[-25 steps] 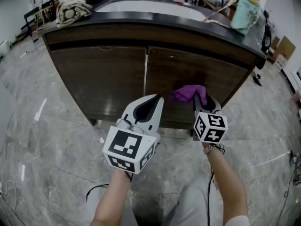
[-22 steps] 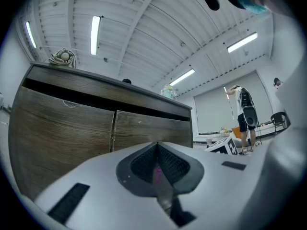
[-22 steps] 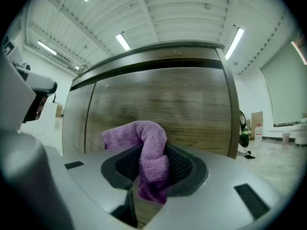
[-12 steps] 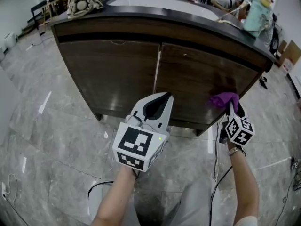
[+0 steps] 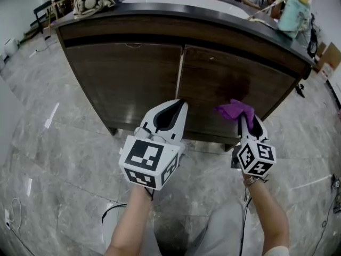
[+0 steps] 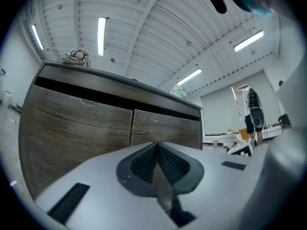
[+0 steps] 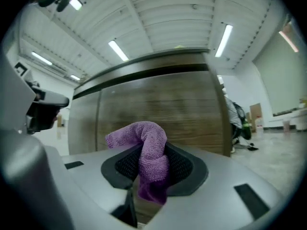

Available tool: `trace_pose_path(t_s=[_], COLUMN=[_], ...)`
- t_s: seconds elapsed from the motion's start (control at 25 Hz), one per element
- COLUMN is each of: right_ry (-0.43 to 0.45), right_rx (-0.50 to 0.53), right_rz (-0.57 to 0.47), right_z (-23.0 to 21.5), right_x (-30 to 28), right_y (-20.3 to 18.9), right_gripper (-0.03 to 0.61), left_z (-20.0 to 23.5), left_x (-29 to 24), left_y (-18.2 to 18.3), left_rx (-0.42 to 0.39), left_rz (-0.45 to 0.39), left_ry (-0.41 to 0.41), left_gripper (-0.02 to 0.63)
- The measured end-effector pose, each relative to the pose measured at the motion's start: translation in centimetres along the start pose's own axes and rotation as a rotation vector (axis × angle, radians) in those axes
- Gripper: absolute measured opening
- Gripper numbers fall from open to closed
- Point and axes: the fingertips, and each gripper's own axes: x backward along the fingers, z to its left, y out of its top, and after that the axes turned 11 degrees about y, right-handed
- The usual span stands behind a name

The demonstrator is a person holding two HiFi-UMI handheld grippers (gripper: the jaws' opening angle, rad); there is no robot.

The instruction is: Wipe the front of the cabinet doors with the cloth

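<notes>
right gripper (image 5: pixel 246 122): jaws clamped on purple cloth (image 5: pixel 233 109)
cloth: right of frame centre, at lower part of right door (image 5: pixel 224 79)
left gripper (image 5: pixel 173 111): jaws together, empty, frame centre

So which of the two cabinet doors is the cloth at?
The right-hand door in the head view: the right gripper holds the purple cloth before its lower part, not the left door.

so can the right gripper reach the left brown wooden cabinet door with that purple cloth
Probably yes. The right gripper holds the purple cloth at the right door, and the left brown wooden cabinet door beside it is bare; only the shut left gripper near the seam could obstruct.
</notes>
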Motion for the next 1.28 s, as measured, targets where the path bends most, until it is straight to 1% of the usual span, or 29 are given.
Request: trace_pose_path(t_s=[0.08, 0.16, 0.2, 0.32, 0.4, 0.52, 0.68, 0.84, 0.92, 1.04, 1.28], right_ry=[0.1, 0.146, 0.152, 0.148, 0.145, 0.144, 0.123, 0.11, 0.098, 0.083, 0.044], right_rx=[0.081, 0.129, 0.128, 0.057, 0.031, -0.003, -0.037, -0.006, -0.006, 0.019, 0.061], right_rz=[0.003, 0.017, 0.028, 0.055, 0.062, 0.082, 0.109, 0.122, 0.129, 0.138, 0.167], right_z=[4.7, 8.0, 9.2, 11.9, 13.3, 14.6, 13.9, 12.6, 11.7, 9.8, 4.8], right_x=[-1.5, -2.9, -3.6, -6.1, -7.7, -9.6, -10.8, -10.3, -9.8, -8.9, -6.7], right_y=[-0.2, -1.2, -1.8, -4.0, -5.0, -6.1, -6.6, -6.7, -6.8, -6.8, -7.3], right_gripper=[0.132, 0.132, 0.132, 0.132, 0.132, 0.132, 0.132, 0.132, 0.132, 0.132, 0.138], left_z=[0.5, 0.9, 1.1, 2.2, 2.7, 2.6, 2.2, 1.4, 1.1, 0.9, 1.4], left_x=[0.1, 0.1, 0.2, 0.5, 0.7, 0.7, 0.5, 0.3, 0.2, 0.0, -0.3], left_y=[-0.1, -0.1, 0.0, 0.2, 0.2, -0.2, -0.6, -1.4, -1.8, -2.2, -2.1], left_rx=[0.014, 0.022, 0.026, 0.057, 0.083, 0.079, 0.066, 0.042, 0.032, 0.025, 0.045], left_rz=[0.0, -0.001, -0.002, -0.007, -0.01, -0.005, 0.002, 0.018, 0.026, 0.034, 0.03], left_ry=[0.011, 0.017, 0.021, 0.043, 0.059, 0.057, 0.045, 0.018, 0.011, 0.004, 0.017], left_gripper=[0.006, 0.006, 0.006, 0.006, 0.006, 0.006, 0.006, 0.006, 0.006, 0.006, 0.006])
